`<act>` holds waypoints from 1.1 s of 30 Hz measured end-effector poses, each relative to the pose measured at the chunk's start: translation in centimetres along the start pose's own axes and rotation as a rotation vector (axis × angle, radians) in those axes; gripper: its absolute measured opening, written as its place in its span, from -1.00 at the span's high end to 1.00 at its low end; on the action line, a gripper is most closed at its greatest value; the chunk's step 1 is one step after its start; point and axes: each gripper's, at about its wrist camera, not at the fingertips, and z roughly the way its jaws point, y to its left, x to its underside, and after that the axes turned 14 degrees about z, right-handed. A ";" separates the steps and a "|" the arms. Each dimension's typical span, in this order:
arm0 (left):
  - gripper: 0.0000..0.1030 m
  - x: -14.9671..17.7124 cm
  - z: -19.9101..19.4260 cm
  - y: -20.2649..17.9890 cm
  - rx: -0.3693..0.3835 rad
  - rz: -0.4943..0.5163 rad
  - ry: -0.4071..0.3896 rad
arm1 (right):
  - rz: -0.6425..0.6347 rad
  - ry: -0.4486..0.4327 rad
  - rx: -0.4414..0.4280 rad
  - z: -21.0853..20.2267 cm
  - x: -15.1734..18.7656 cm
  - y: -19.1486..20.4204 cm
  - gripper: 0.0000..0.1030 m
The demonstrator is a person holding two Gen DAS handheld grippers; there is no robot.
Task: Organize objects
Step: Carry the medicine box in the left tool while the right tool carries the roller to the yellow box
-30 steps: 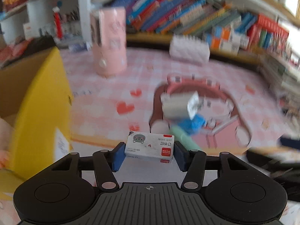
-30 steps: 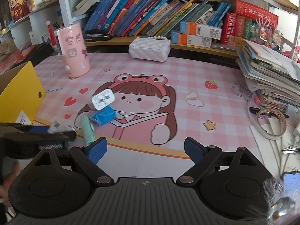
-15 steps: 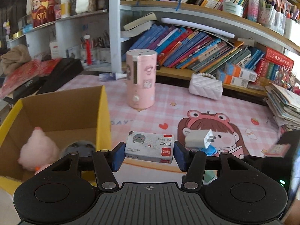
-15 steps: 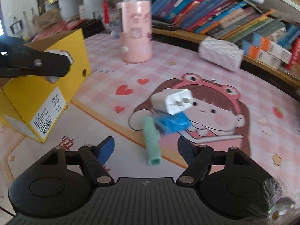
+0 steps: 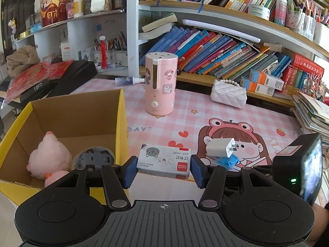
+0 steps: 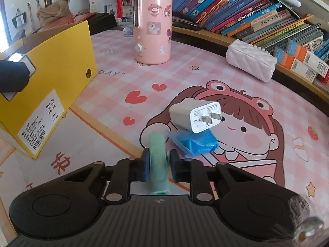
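A: Status on your left tool (image 5: 163, 169)?

B: It's clamped on the staple box (image 5: 163, 160), one blue pad on each short end. You're holding the box off the bench, just right of the yellow cardboard box (image 5: 121, 111) and about level with its rim. Not over the opening.

A: What's in the cardboard box?

B: A pink plush toy (image 5: 49, 154) and a round grey thing (image 5: 93, 156) beside it, on the bottom. Can't tell what the grey thing is.

A: Right tool (image 6: 158, 161)?

B: Your jaws have just been closing, and both pads now press the sides of the green tube (image 6: 158, 160). The tube runs lengthwise between the fingers, near end toward the camera, far end poking out past the tips. It lies low over the pink bench mat (image 6: 205, 76); can't tell if it's lifted.

A: Anything loose near it?

B: White charger (image 6: 195, 116), prongs facing right, sitting on a blue wrapped packet (image 6: 195, 143). The packet is just right of the tube's far end, close to the right pad; can't tell if they touch. Pink humidifier (image 6: 152, 26) stands upright well behind.
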 end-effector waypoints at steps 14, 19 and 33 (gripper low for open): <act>-0.04 1.2 -1.8 -1.1 0.081 0.000 -0.033 | 0.212 -0.002 -0.034 -7.6 1.1 -0.9 0.65; -0.04 1.9 -2.8 -1.5 0.120 0.003 -0.055 | 0.194 -0.031 0.007 -9.6 2.3 -0.3 0.65; -0.04 5.8 -7.2 1.3 0.195 -0.004 -0.105 | 0.175 -0.067 0.106 -13.8 6.0 4.2 0.65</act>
